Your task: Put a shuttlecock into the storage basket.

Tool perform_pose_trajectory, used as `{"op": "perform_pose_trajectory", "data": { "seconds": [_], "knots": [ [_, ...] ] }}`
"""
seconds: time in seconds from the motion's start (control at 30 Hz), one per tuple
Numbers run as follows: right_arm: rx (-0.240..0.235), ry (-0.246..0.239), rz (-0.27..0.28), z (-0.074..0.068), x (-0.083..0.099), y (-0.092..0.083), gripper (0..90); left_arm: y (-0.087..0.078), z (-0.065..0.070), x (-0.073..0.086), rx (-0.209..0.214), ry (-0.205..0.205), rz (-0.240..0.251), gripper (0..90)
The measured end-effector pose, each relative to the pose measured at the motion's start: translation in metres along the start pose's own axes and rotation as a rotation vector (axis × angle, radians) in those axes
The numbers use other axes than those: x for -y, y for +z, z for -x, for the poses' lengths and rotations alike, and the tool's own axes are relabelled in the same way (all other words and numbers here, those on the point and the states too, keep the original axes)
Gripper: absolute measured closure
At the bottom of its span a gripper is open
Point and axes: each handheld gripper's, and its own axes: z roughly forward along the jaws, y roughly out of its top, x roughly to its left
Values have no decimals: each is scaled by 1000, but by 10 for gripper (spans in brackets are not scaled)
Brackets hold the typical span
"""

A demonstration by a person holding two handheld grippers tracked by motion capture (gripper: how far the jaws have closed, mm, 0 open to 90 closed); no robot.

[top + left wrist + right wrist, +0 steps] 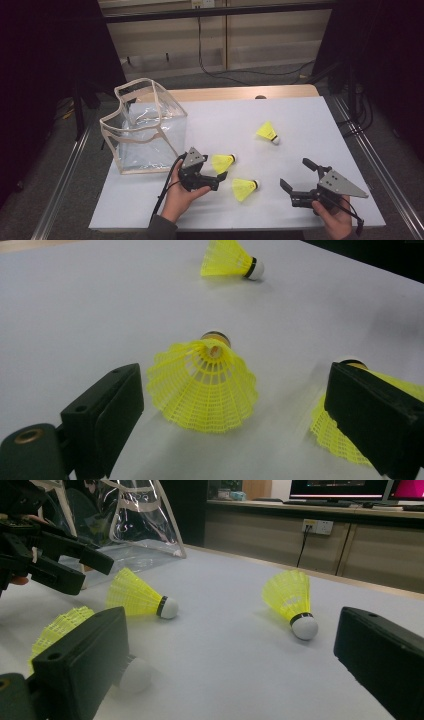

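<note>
We can read no text, label, brand, number or sign on anything in these three views.

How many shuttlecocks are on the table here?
3. One lies just ahead of the left gripper, one lies between the two grippers, and one lies farther back toward the right. The clear bag looks empty.
</note>
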Motion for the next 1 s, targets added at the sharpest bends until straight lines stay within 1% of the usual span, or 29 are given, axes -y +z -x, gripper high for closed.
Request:
{"op": "perform_pose_trajectory", "data": {
  "seconds": [0.07, 0.13, 0.17, 0.23, 0.27, 0.3, 0.4, 0.6, 0.67, 0.7, 0.73, 0.8, 0.83, 1.0],
  "knots": [
    [0, 2, -2, 0, 0, 0, 9, 1, 0, 0, 0, -7, 4, 91],
    [0, 2, -2, 0, 0, 0, 9, 2, 0, 0, 1, -7, 4, 92],
    [0, 3, -2, 0, 0, 0, 9, 2, 0, -1, 3, 0, 1, 92],
    [1, 2, -1, 0, 0, 0, 9, 3, 0, -1, 2, -6, 2, 97],
    [1, 2, -1, 0, 0, 0, 9, 4, 0, -1, 4, -1, -4, 101],
    [0, 0, -1, 0, 0, 0, 9, 4, 0, -1, 6, -2, -2, 111],
    [-1, 2, 0, 0, 0, 0, 9, 5, 0, -2, 5, -5, -16, 122],
    [0, 4, 1, 0, 0, 0, 11, 8, 1, -2, 9, 6, -23, 144],
    [0, 6, 1, 0, 0, 0, 11, 9, 1, -3, 11, 16, -23, 172],
    [1, 6, 1, 0, 0, 0, 11, 9, 1, -3, 9, 24, -17, 203],
    [1, 6, 1, 0, 0, 0, 11, 9, 1, -3, 7, 25, -24, 221],
    [0, 5, 1, 0, 0, 0, 11, 10, 1, -3, 7, 30, -28, 236],
    [1, 4, 4, 0, 0, 0, 11, 10, 1, -3, 1, 25, -32, 254],
    [2, 8, 1, 0, 0, -1, 11, 11, 0, -3, 1, 38, -39, 309]
  ]
}}
